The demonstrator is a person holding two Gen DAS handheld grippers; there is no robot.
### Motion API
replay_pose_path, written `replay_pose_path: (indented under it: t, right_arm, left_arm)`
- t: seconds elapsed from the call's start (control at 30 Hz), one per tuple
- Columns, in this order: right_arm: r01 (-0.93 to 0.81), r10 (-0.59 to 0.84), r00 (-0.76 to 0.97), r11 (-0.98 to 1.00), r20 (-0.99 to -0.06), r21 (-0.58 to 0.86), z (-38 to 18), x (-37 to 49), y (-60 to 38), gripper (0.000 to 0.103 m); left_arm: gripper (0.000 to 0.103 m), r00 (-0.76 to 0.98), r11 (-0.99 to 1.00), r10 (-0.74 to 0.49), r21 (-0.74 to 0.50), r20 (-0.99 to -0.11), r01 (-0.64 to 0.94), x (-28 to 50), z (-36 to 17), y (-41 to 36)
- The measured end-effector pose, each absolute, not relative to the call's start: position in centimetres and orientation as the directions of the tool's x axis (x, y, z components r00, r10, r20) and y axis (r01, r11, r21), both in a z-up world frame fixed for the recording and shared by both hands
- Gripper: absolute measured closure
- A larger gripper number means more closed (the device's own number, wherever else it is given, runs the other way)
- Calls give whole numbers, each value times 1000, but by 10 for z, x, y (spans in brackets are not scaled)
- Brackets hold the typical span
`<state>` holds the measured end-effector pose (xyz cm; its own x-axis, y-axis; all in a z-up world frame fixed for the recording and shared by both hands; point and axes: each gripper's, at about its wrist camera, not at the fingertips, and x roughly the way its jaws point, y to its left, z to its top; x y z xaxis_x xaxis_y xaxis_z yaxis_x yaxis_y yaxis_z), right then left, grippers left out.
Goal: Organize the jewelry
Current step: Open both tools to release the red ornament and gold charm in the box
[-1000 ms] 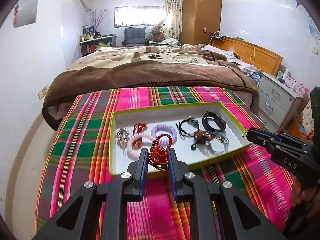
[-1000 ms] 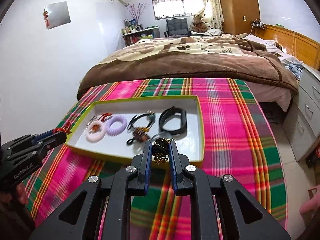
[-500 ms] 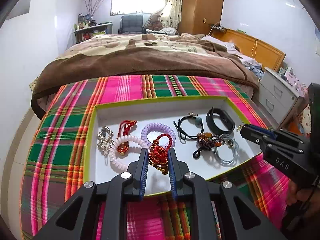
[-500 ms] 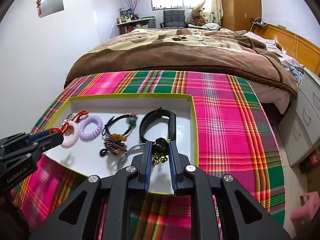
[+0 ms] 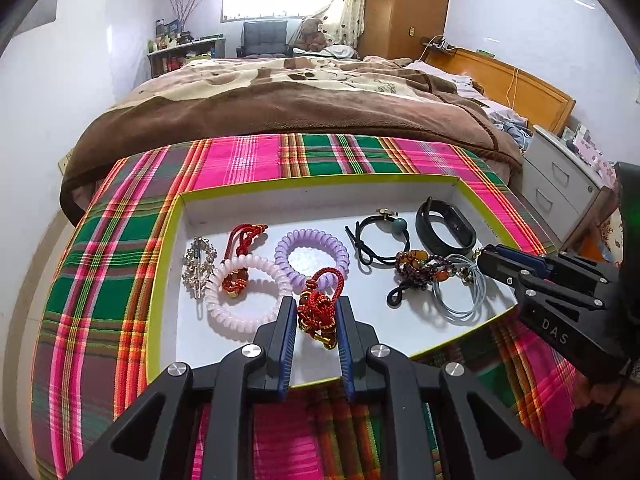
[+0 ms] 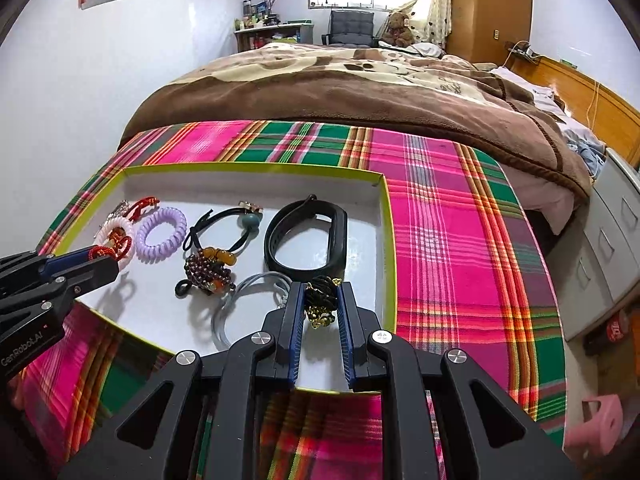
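Pinching a red knotted cord bracelet (image 5: 318, 309), the left gripper (image 5: 316, 320) hangs over the near edge of a white tray (image 5: 280, 184) with a lime rim. Beside it, the right gripper (image 6: 322, 308) clamps a black and gold beaded piece (image 6: 322, 300). Just beyond them lie coil hair ties (image 5: 312, 254), then a black wristband (image 6: 308, 236) farther back.
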<state>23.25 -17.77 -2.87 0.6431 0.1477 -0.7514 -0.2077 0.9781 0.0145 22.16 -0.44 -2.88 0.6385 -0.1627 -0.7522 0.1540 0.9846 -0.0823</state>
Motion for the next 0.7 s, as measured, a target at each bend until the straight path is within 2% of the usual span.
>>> replay_pose_path:
  t: [0.57,0.7]
  right_arm:
    - [-194,142,643,981,-753,19,-31,231,-178,84]
    - [-194,155,648,980,-745,35,-28,230,-179,81]
  left_arm:
    - [81,632,991,-121,-56,-766,123,221,-33,-6]
    - [79,630,988,-150,-85,-762,131,220,-31,-5]
